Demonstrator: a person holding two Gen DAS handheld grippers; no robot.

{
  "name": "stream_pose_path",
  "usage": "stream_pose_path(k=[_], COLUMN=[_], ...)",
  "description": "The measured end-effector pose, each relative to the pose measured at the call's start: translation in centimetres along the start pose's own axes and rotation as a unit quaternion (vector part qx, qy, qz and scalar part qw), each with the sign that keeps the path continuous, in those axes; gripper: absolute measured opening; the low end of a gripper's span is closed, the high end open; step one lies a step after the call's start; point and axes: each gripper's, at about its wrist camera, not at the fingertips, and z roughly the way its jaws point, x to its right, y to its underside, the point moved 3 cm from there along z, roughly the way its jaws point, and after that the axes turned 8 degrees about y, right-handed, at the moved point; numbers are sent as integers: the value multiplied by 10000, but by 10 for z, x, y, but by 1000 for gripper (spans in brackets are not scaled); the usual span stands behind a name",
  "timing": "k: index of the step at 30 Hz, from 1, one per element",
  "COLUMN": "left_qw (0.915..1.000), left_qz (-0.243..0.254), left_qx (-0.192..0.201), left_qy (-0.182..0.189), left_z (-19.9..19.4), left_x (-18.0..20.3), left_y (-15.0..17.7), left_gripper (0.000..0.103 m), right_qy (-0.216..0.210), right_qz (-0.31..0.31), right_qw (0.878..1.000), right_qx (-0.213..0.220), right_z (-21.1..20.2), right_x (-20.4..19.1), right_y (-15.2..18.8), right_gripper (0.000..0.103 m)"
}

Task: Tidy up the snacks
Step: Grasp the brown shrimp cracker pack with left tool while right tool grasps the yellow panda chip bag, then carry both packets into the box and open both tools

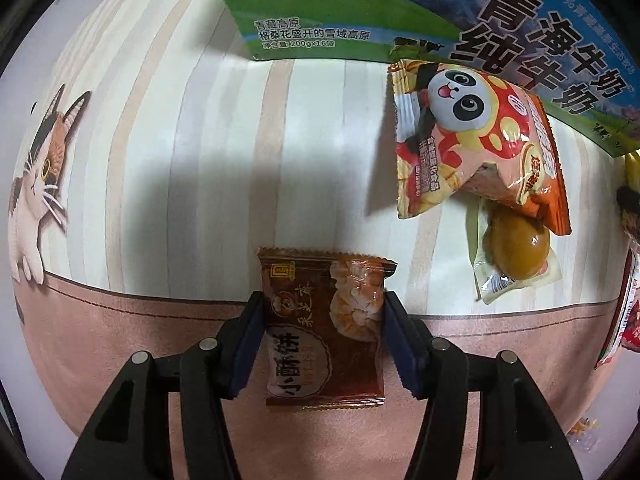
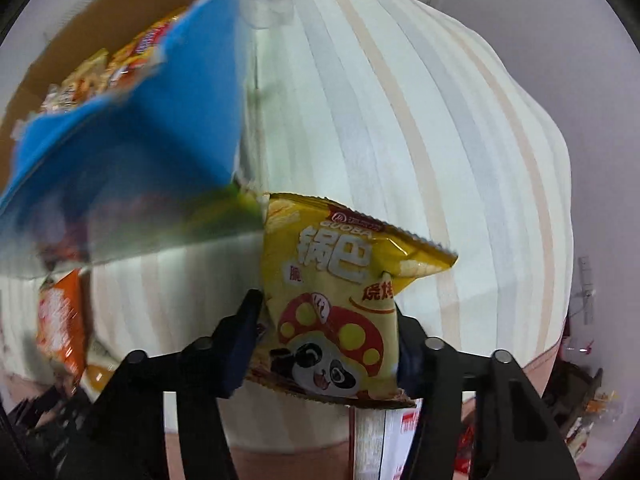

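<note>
Surface: striped cloth (image 1: 200, 140) with a cat print (image 1: 36, 168) at 9 o'clock.

Left gripper (image 1: 322, 332): narrowed onto a brown pastry packet (image 1: 320, 332) at 6 o'clock, pads touching both its edges.

Right gripper (image 2: 326, 348): clamped on a yellow guoba bag (image 2: 340, 300), carton (image 2: 120, 128) at 10 o'clock.

Loose: pink panda bag (image 1: 476, 136) at 2 o'clock, overlapping an egg pouch (image 1: 514, 256).

Risks: slick film may slip from the pads; an edge grip may crumple the pastry; the carton flap may snag the bag.

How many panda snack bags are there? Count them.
2. An orange bag lies on the striped cloth beside the milk box; a yellow bag is held in the right gripper. Others may be hidden.
</note>
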Motion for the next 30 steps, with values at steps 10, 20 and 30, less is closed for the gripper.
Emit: stream_pose_path(k=[10, 20, 30], left_qw=[9997, 9981, 9987], left_qz=[-104, -185, -357], left_qx=[-160, -479, -276], left_qy=[156, 331, 225], left_z=[-9, 13, 14], left_x=[-21, -37, -43], left_y=[28, 56, 73], left_gripper=[53, 72, 64], right_qy=[-1367, -1568, -1129], right_qz=[-523, -324, -166], right_qw=[9880, 9813, 9899], right_qx=[-497, -1064, -844], right_z=[-37, -4, -1], right_x=[-38, -52, -38], right_y=[96, 145, 134], right_gripper=[56, 91, 74])
